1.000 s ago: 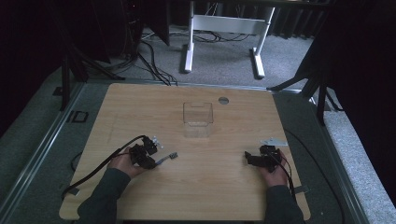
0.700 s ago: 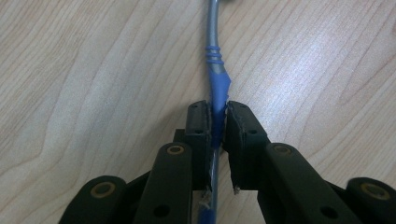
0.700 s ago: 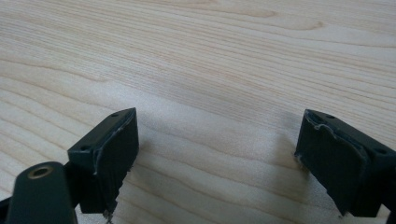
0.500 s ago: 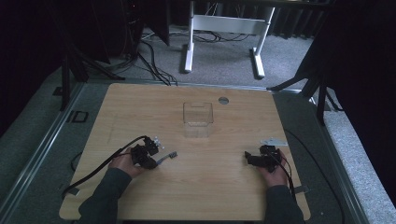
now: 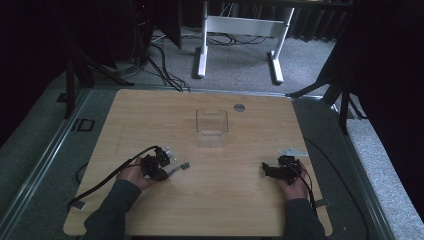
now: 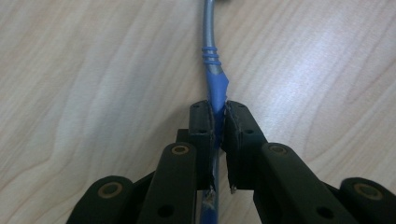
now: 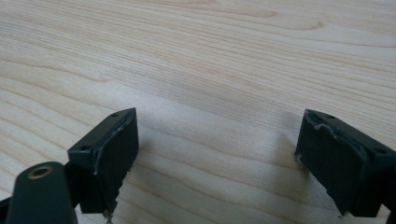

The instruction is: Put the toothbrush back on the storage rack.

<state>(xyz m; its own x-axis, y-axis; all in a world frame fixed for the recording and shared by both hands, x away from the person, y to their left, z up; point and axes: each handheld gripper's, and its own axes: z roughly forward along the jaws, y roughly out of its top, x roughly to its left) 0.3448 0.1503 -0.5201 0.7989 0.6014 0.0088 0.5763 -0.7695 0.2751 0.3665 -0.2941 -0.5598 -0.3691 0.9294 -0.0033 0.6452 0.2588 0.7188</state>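
Your left gripper [image 6: 218, 122] has just been closing its jaws and now clamps the blue handle of a tool [image 6: 215, 84] that lies flat on the tabletop [image 5: 240, 200], low enough to lift it. Your right gripper [image 7: 217, 163] rests released nearby, well apart, ready to help.

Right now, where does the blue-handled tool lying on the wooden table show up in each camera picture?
High view: the blue-handled tool lies left of centre, sticking out of the left gripper.
Left gripper view: centre, handle clamped between the black jaws, grey shaft running to the top edge.
Right gripper view: I cannot find it between the wide-open jaws.
Shared landmark: the light wooden table.
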